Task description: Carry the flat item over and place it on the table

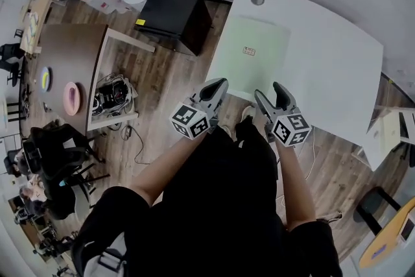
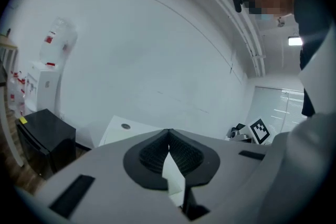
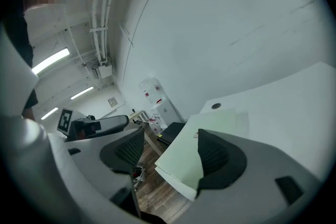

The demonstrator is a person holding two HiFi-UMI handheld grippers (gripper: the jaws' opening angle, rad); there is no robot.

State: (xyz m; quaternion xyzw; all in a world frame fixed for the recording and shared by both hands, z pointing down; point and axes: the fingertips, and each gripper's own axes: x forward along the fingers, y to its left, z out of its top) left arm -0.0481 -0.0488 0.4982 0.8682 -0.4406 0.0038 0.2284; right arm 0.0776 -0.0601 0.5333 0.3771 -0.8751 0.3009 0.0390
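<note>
The board [image 1: 249,55], pale green with a small label [image 1: 249,51], lies flat on the white worktop [image 1: 324,55], along its near left edge, so I judge the placing done bar the letting go and backing off. My left tool [image 1: 220,84] is clenched, pads together. In the left gripper view a pale sliver [image 2: 172,173] shows in the slit behind the tips, and I cannot tell whether it is a scrap caught there or just something bright seen through the gap. My right tool [image 1: 271,93] is released, jaws wide apart. The board's near corner shows between them in the right gripper view, but it lies beyond the pads and neither one presses on it. To finish well I would draw both tools straight back toward me and keep them above the board's near edge, so no jaw catches it and drags it off. From the right gripper view that near corner seems to stand out over the wooden floor. If it does overhang, I would nudge it inward with the closed left tool before leaving it. How far it overhangs, if at all, I cannot settle from the head view, where the board's edge and the worktop's edge run together behind my tools. The label is too small to read, and my own body hides the floor just under that edge.
</note>
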